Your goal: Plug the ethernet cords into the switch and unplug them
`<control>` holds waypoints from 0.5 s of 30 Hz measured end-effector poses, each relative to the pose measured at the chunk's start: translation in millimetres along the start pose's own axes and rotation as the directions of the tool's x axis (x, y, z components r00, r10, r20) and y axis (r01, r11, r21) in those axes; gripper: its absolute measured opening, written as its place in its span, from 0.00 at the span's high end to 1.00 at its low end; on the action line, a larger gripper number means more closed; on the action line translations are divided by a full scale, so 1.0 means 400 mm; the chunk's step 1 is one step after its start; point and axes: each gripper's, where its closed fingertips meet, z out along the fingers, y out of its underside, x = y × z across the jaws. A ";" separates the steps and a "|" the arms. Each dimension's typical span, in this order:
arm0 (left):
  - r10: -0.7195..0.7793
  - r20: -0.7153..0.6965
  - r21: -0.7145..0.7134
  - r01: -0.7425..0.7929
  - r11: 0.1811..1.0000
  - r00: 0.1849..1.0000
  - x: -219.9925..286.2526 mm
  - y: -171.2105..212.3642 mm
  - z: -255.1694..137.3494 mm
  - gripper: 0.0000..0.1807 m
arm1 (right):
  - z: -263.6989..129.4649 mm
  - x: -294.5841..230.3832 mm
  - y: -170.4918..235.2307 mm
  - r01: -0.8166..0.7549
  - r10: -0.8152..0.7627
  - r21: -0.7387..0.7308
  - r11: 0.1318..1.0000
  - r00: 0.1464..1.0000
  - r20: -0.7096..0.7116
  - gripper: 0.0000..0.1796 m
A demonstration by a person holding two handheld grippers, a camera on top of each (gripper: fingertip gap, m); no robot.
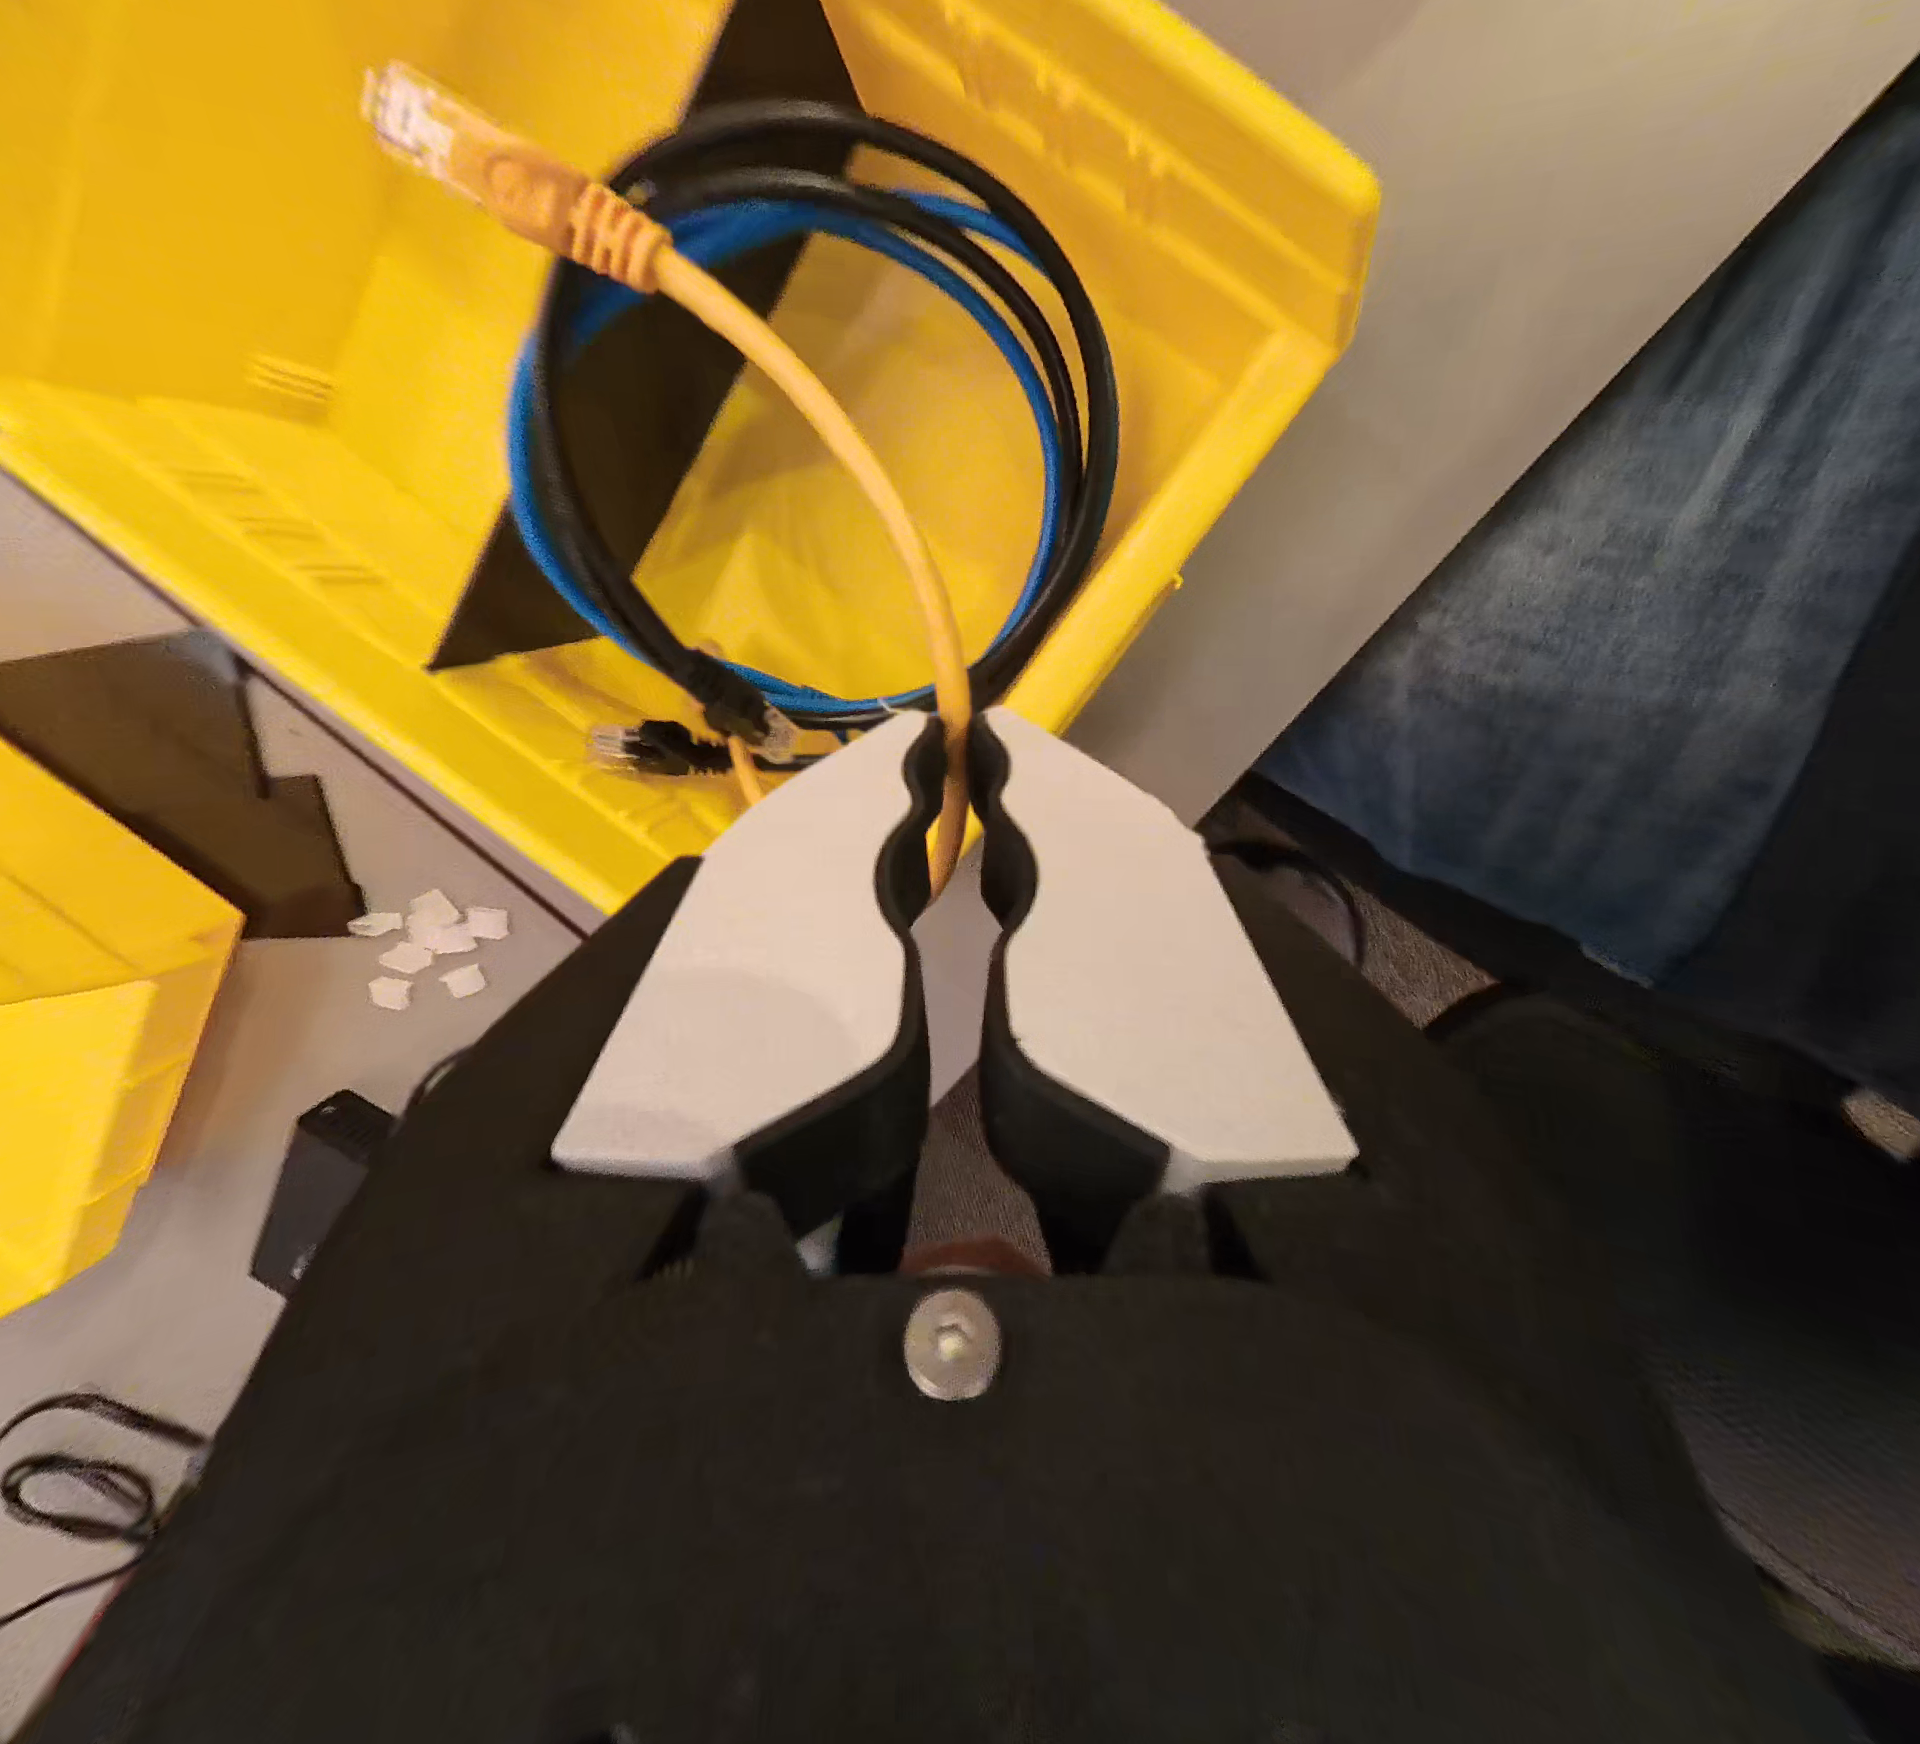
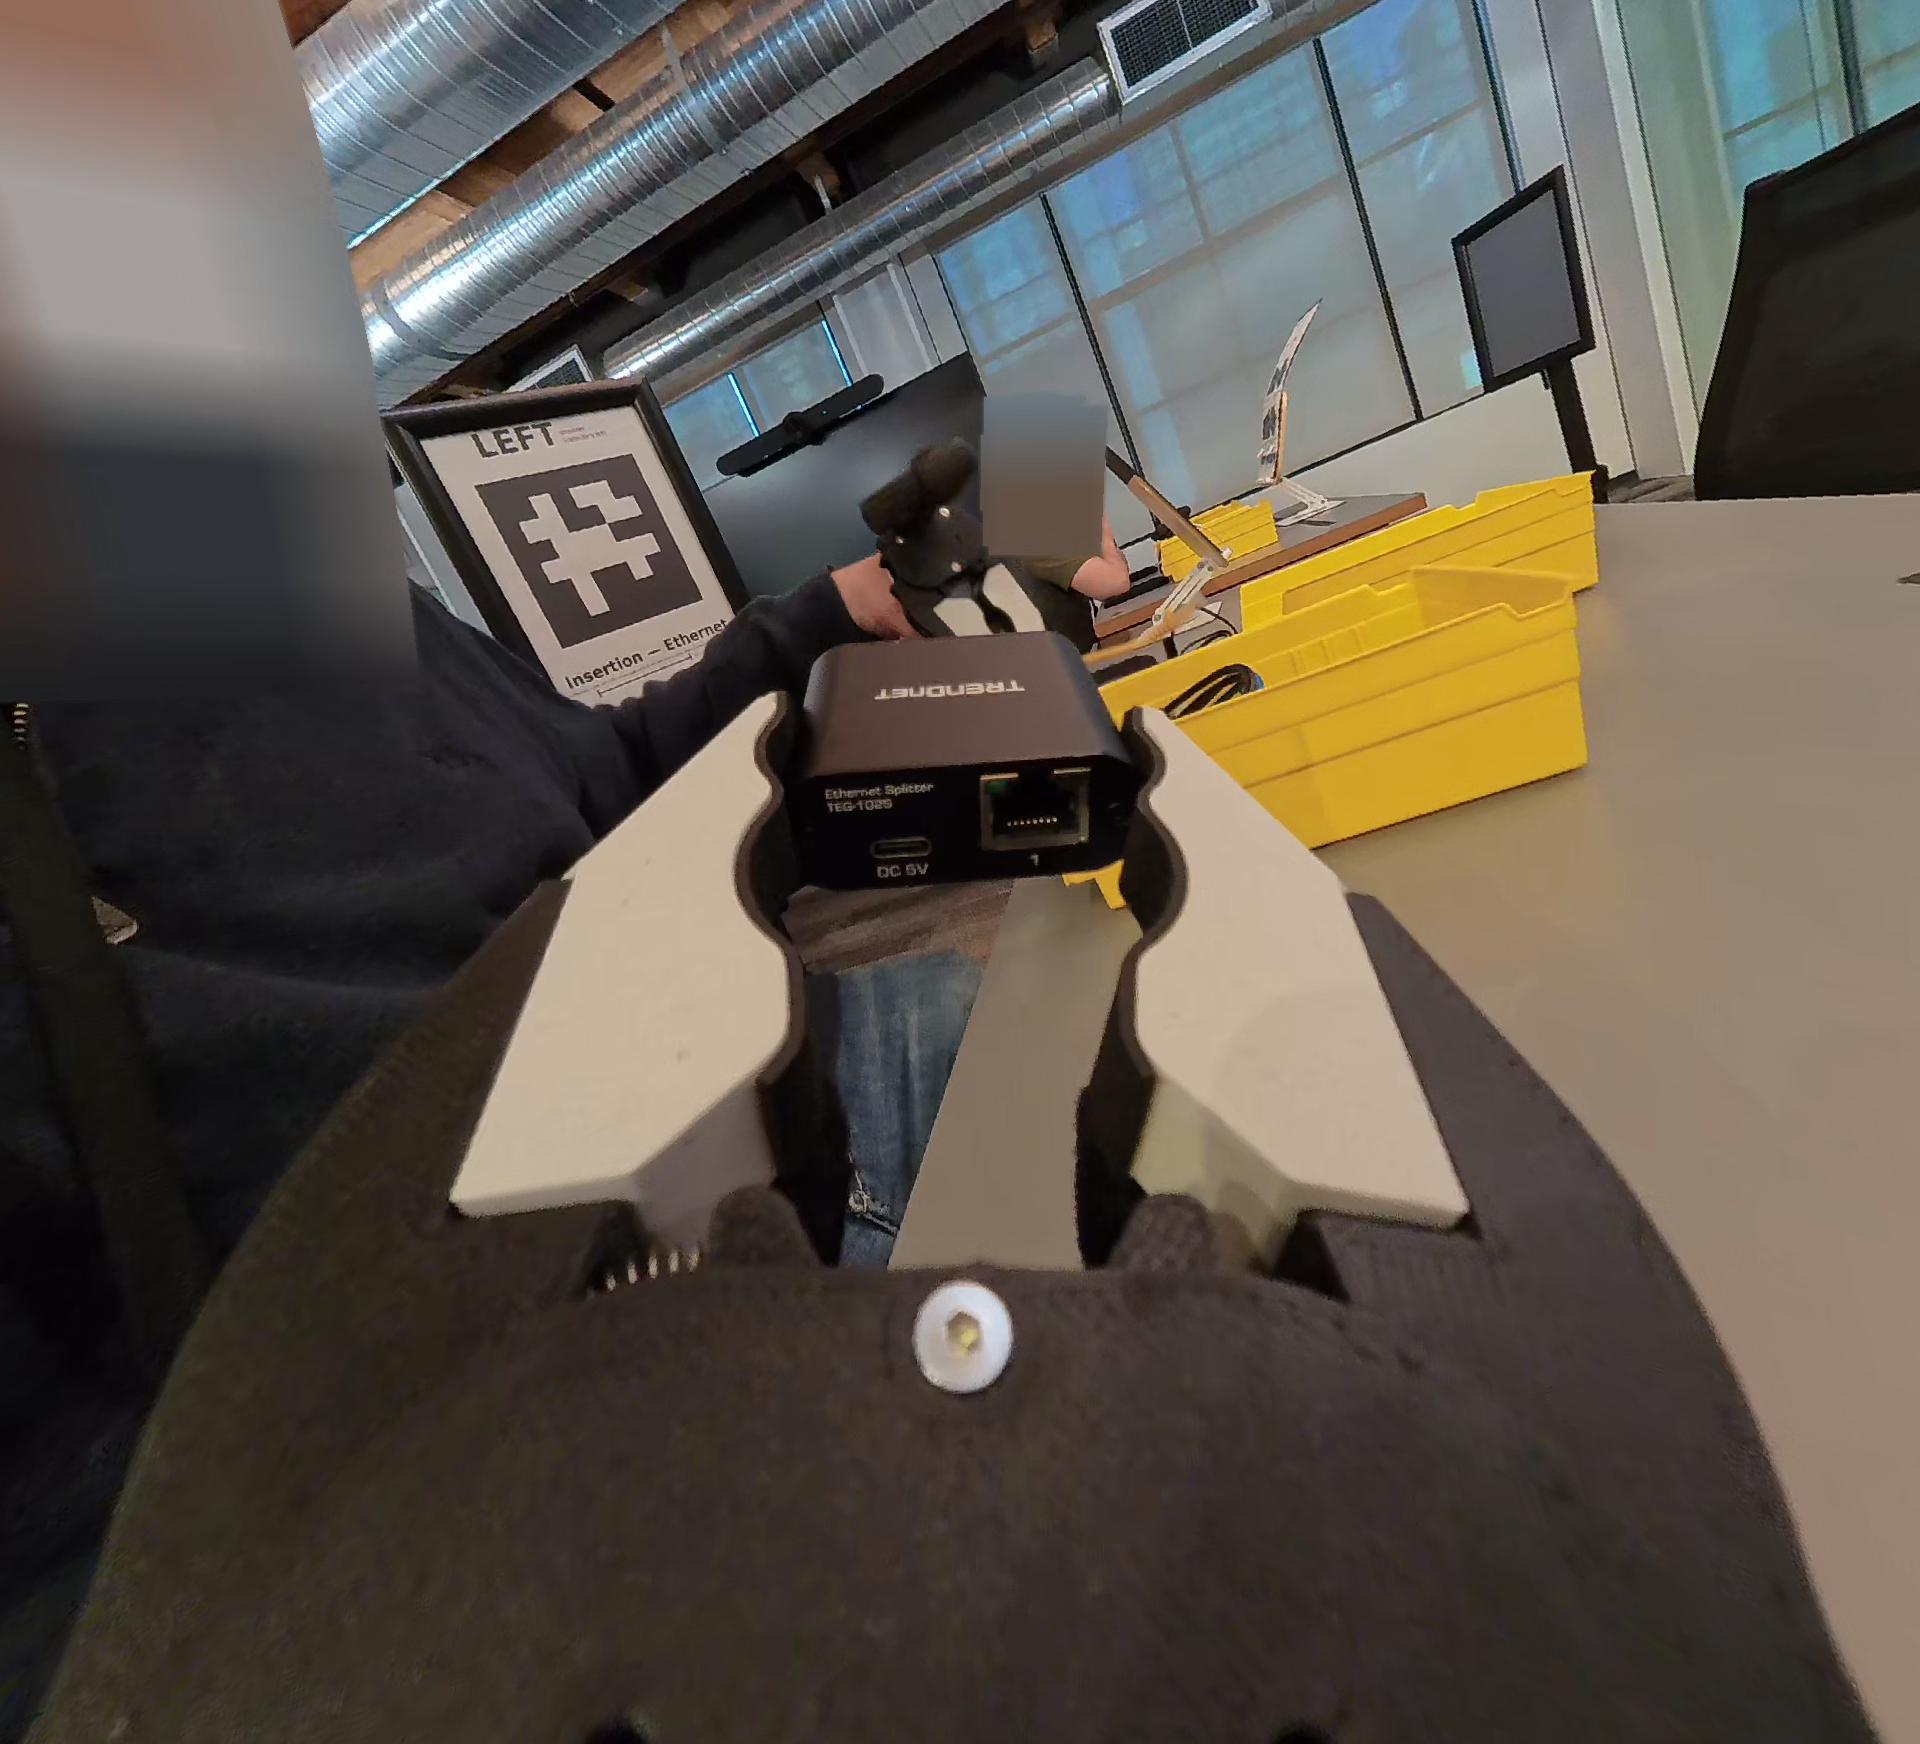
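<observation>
My left gripper (image 1: 954, 738) is shut on a yellow ethernet cord (image 1: 873, 468). The cord arcs up and left from the fingertips, and its clear-tipped plug (image 1: 436, 131) hangs free above a yellow bin (image 1: 1195, 167). A coiled blue cord (image 1: 1039, 385) and a black cord (image 1: 1091, 364) lie in that bin, their plugs (image 1: 727, 718) near its front wall. My right gripper (image 2: 954, 749) is shut on a small black switch box (image 2: 951, 775), held off the table edge with its empty ethernet port (image 2: 1036, 808) facing the camera. The left gripper also shows farther off in the right wrist view (image 2: 940, 567).
A black divider (image 1: 665, 406) stands in the bin. A second yellow bin (image 1: 83, 1019), a black box (image 1: 177, 759), white scraps (image 1: 431, 941) and a black adapter (image 1: 312, 1185) lie on the grey table (image 2: 1662, 915). A framed sign (image 2: 582, 551) stands behind. Legs in jeans (image 1: 1621, 614) are beside the table. Some 40 cm of space lies between my two pairs of fingers.
</observation>
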 end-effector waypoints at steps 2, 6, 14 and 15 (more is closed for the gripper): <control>-0.001 0.052 0.085 -0.003 0.996 0.999 -0.015 -0.026 -0.043 0.98 | -0.002 0.002 0.000 -0.003 0.003 -0.002 1.000 1.000 0.000 0.66; -0.058 0.138 0.222 0.026 0.975 0.989 -0.059 -0.077 -0.117 0.98 | 0.002 0.003 -0.002 -0.002 0.002 -0.002 1.000 1.000 0.002 0.66; -0.024 0.310 0.280 -0.067 0.958 0.951 -0.109 -0.171 -0.223 0.98 | -0.005 0.002 -0.001 0.007 -0.007 -0.001 1.000 1.000 -0.008 0.66; 0.013 0.311 0.286 -0.107 0.952 0.950 -0.090 -0.209 -0.227 0.98 | -0.007 0.005 -0.002 0.009 -0.009 -0.001 1.000 1.000 -0.012 0.66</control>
